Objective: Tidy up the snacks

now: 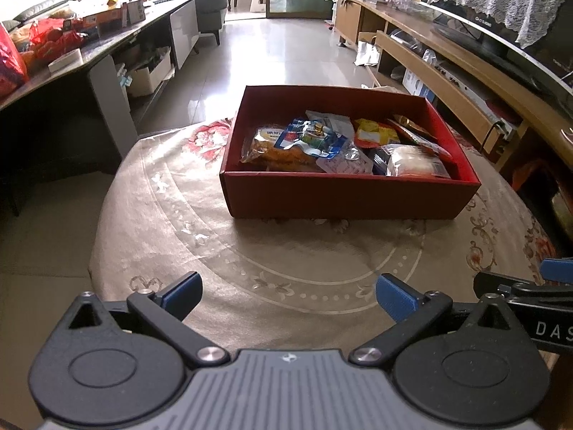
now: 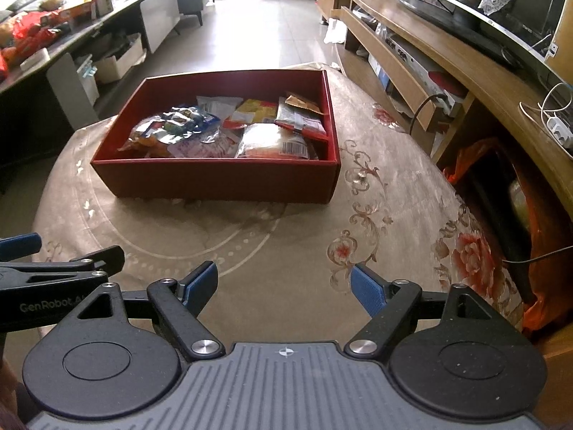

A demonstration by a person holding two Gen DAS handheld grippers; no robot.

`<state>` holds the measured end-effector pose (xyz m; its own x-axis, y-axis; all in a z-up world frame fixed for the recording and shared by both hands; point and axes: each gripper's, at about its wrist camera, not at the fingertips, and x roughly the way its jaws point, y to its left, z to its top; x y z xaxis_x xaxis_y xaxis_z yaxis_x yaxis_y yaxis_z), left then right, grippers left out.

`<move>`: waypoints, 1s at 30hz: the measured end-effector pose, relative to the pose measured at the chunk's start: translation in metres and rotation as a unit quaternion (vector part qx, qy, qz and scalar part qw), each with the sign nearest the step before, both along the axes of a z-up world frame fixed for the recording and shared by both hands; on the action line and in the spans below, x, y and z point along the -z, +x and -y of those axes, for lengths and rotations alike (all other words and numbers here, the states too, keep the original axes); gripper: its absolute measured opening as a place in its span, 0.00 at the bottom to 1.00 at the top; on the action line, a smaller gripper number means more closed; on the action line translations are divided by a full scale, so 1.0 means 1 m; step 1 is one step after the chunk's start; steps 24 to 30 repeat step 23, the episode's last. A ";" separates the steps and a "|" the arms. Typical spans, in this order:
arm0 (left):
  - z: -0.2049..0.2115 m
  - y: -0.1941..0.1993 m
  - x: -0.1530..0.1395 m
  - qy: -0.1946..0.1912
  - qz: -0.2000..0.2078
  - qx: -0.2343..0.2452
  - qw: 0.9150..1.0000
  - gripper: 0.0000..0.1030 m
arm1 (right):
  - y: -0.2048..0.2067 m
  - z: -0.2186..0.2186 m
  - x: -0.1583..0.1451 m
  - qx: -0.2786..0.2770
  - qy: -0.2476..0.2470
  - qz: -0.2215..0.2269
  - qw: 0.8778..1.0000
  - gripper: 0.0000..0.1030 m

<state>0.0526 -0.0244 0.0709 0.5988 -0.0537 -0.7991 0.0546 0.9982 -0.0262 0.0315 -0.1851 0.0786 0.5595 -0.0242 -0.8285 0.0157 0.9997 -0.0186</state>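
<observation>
On the round table with its floral cloth (image 1: 172, 215) sits the red box (image 1: 351, 197), and everything else is best placed from it. Inside the red box lie the snack packets: a blue foil packet (image 1: 315, 136) on top toward its left end, an orange-brown bag (image 1: 275, 154) under that, a yellow packet (image 1: 372, 130) toward the back, and a clear-wrapped pale bun (image 1: 412, 163) at the front right corner. Judging by their crinkled film, these are light, soft and slippery, and the contents may crush, so a hold on a sealed edge or a loose corner looks safer than a squeeze across the middle. By its look the box is stiff card, and its near wall offers a firm rim to take.

Well in front of the red box, on the near side of the table, the left gripper (image 1: 288, 295) has its jaws spread wide with nothing between them. Beside it the right gripper (image 2: 284, 288) also stands apart and empty, over the cloth near the red roses.

Between the grippers and the red box the cloth is bare, so nothing blocks a straight reach. Left of the box stands a cluttered dark counter (image 1: 107, 46); right of it a wooden TV cabinet (image 2: 412, 53), neither close enough to hinder
</observation>
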 end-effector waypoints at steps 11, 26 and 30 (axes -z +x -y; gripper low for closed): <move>0.002 -0.008 -0.004 0.008 0.017 0.005 1.000 1.00 | -0.006 0.000 -0.001 -0.001 0.003 0.002 1.000 0.84; 0.001 -0.012 -0.011 0.022 0.037 -0.006 0.999 1.00 | -0.008 0.000 -0.001 -0.003 0.003 0.002 1.000 0.84; 0.001 -0.012 -0.011 0.022 0.037 -0.006 0.999 1.00 | -0.008 0.000 -0.001 -0.003 0.003 0.002 1.000 0.84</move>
